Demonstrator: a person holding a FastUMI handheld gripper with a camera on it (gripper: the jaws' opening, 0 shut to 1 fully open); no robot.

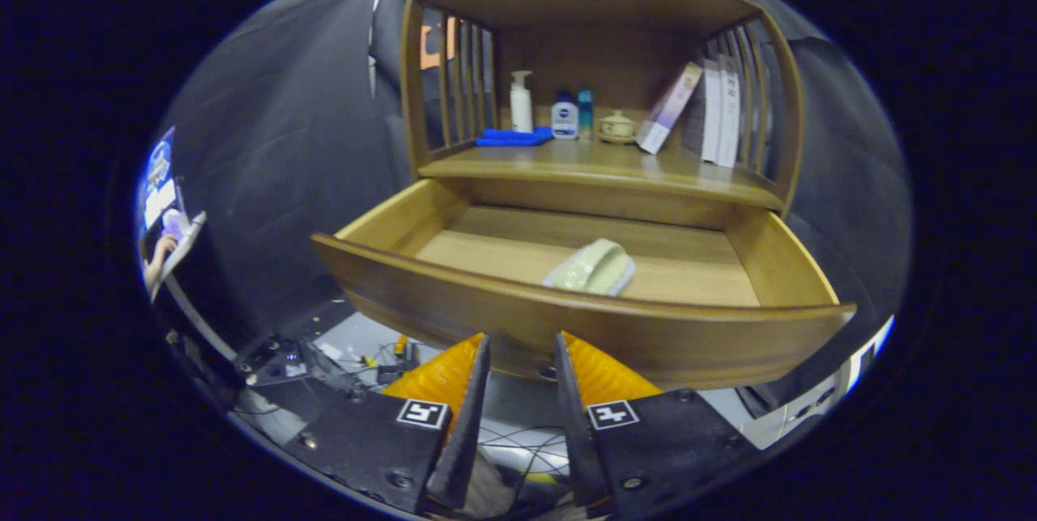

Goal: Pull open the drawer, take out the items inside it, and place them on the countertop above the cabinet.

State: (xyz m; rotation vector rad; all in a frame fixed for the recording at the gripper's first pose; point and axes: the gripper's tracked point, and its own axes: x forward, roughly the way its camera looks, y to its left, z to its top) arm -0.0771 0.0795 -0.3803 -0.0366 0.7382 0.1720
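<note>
Gripper view: the gripper sat with fingers apart and empty, just below the front of the drawer, already pulled open. One pale item lay inside, yet to be lifted to the surface beyond.

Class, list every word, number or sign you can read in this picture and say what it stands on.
No text can be read.
Book spines: writing too small.
White bottle label: blurred.
Gripper, open before the drawer front: square coded markers, no words.
</note>
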